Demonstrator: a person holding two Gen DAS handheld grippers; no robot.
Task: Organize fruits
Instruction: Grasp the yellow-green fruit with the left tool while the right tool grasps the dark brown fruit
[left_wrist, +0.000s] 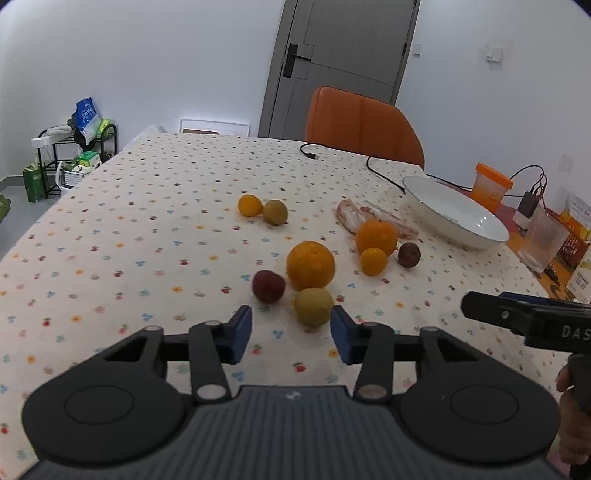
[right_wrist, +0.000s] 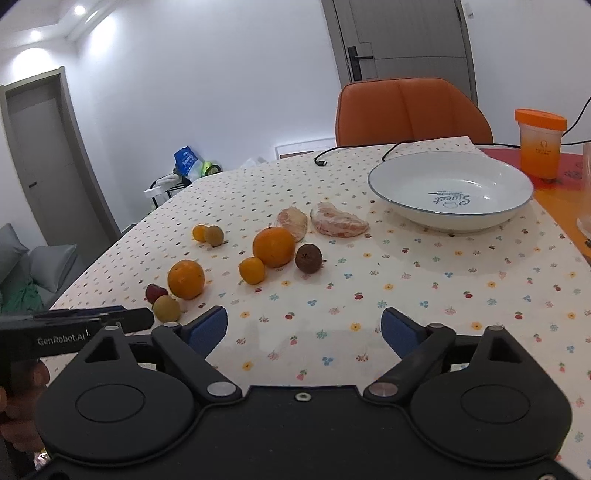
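blue pads of the left gripper (left_wrist: 291, 334) are standing apart, gripping nothing, with the yellow-green fruit (left_wrist: 313, 306) just ahead of the gap, seemingly not yet touched. closing off-centre is risking a nudge into the red fruit (left_wrist: 268, 286) or large orange (left_wrist: 311, 265) pressing close beside it, and round fruit is likely rolling. the right gripper (right_wrist: 304, 330) is hanging wide open over bare tablecloth (right_wrist: 424, 280). the white bowl (right_wrist: 388, 192) is sitting empty well beyond, with clear cloth leading there; the table's left edge is lying well off.
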